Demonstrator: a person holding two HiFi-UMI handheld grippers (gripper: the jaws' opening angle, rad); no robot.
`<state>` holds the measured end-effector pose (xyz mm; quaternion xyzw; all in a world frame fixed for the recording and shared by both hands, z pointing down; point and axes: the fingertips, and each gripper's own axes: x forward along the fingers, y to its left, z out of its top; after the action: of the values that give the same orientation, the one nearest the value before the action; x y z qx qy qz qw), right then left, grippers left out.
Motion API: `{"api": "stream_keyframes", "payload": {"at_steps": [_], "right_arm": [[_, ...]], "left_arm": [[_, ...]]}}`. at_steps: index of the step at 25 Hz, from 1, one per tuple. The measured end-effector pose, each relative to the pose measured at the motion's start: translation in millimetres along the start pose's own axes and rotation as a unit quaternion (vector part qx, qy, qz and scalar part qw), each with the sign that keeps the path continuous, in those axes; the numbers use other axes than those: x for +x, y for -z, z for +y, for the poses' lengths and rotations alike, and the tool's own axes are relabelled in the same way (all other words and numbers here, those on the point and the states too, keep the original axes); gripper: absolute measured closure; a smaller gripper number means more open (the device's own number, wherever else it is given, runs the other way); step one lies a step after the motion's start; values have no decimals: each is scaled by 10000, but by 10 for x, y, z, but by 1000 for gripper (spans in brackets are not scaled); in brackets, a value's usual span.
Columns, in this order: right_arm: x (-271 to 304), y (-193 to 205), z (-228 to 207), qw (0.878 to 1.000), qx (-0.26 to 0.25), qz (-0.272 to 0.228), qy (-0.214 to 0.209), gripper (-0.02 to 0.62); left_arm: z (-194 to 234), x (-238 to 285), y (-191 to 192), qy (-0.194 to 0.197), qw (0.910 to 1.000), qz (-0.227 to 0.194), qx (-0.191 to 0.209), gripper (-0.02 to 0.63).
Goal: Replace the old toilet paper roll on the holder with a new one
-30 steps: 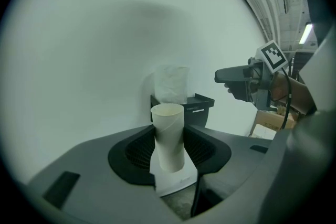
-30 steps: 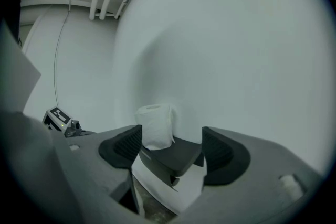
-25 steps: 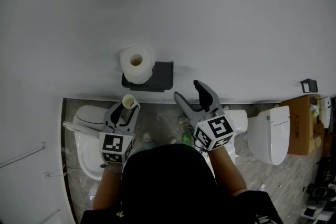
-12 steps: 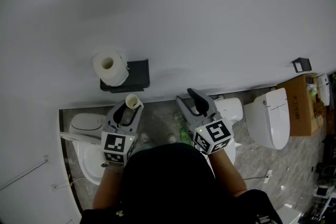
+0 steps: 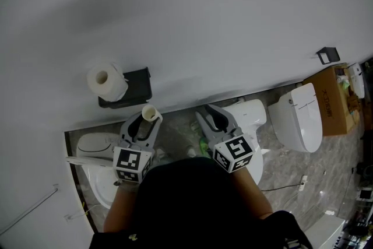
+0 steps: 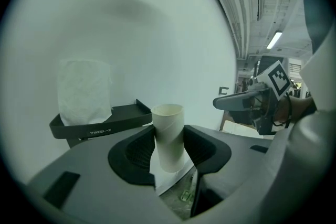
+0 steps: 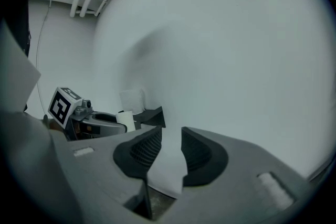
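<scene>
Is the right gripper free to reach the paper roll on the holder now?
Probably not directly: the left gripper, holding the cardboard tube, sits between the right gripper and the paper roll. The right fingers have just been closing, empty, too narrow for it.

Bare wall point(image 5: 233, 20) ran clear to the right of the holder point(image 5: 137, 81) — plenty of room there. On the left the holder's full roll point(image 5: 106, 82) jutted out, the cardboard tube point(image 5: 150, 112) in the left gripper point(image 5: 141, 125) stood just below it — and a toilet point(image 5: 92, 146) crowded the floor underneath.
</scene>
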<state>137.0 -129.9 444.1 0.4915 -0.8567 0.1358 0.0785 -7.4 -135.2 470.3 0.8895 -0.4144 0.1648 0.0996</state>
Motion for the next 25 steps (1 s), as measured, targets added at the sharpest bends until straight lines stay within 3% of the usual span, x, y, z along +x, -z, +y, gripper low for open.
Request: {"api": "stream_keyframes", "payload": {"at_steps": [15,25], "right_arm": [[-24,30,-58,9999,-115,51,109,532],[38,40,-61,9999,-40,69,126,532]], "left_arm": [[-61,101,-72,160,9999,-22,51,425],[-1,94,-47,134,9999,0,10,425]]}}
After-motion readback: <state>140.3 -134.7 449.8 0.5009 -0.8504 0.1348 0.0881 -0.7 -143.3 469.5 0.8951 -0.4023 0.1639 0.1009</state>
